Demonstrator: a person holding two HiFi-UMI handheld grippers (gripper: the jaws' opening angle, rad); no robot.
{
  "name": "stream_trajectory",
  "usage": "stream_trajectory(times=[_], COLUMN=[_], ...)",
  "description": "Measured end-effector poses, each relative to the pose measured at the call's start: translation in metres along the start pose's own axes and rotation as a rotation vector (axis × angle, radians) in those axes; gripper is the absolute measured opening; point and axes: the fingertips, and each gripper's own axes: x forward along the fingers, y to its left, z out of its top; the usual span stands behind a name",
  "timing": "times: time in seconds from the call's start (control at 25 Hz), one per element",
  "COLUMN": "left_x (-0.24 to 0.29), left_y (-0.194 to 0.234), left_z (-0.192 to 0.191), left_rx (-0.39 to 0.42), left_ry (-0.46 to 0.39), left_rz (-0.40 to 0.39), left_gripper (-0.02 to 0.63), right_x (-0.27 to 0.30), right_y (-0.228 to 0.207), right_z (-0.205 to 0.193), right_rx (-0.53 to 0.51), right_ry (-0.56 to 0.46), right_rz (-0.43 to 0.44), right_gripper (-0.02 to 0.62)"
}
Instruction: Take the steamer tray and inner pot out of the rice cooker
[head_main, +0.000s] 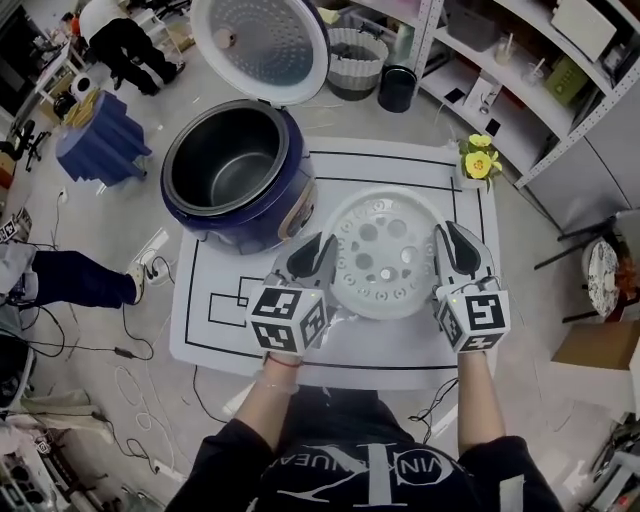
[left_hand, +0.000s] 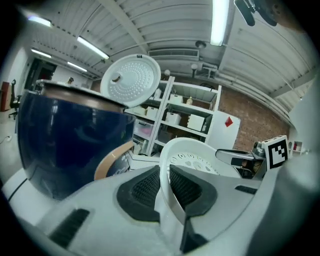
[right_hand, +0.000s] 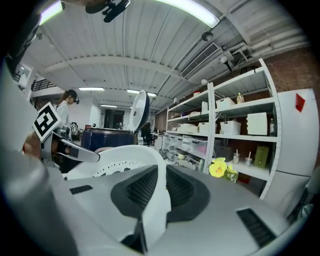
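**Steamer tray (head_main: 385, 255) outside cooker**

It is held over the white mat (head_main: 400, 345) beside the open rice cooker (head_main: 290, 195). Opposite rims are pinched by the left gripper (head_main: 314, 252) and the right gripper (head_main: 450, 245). The inner pot (head_main: 235, 172) is seated in the cooker.

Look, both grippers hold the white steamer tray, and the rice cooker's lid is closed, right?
No: the lid of the rice cooker stands open, as the head view shows. The rest is right: the left gripper and the right gripper each have their jaws clamped on the rim of the white steamer tray.
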Motion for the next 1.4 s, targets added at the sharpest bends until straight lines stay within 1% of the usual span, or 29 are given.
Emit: stream_trajectory(times=[0.36, 0.68, 0.84, 1.16, 1.4], left_x=[0.051, 0.086, 0.097, 0.109, 0.113], left_y=[-0.022, -0.039, -0.04, -0.04, -0.035], left_z=[-0.046, -0.07, -0.078, -0.086, -0.093], left_rx=[0.001, 0.023, 0.033, 0.065, 0.08], left_ry=[0.115, 0.19, 0.215, 0.25, 0.268], left_rz=[-0.062, -0.125, -0.132, -0.144, -0.133], left_gripper=[0.058, 0.058, 0.058, 0.06, 0.063], right_x=[-0.002, -0.005, -0.002, 0.005, 0.012], right_y=[-0.042, -0.071, -0.078, -0.084, -0.083], right_z=[-0.073, -0.119, -0.13, -0.141, -0.146], right_rx=[0.083, 0.135, 0.145, 0.149, 0.138], right_ry=[0.13, 0.203, 0.216, 0.239, 0.244], right_rz=[-0.075, -0.123, -0.127, -0.139, -0.127], right_gripper=[0.049, 0.049, 0.05, 0.051, 0.052])
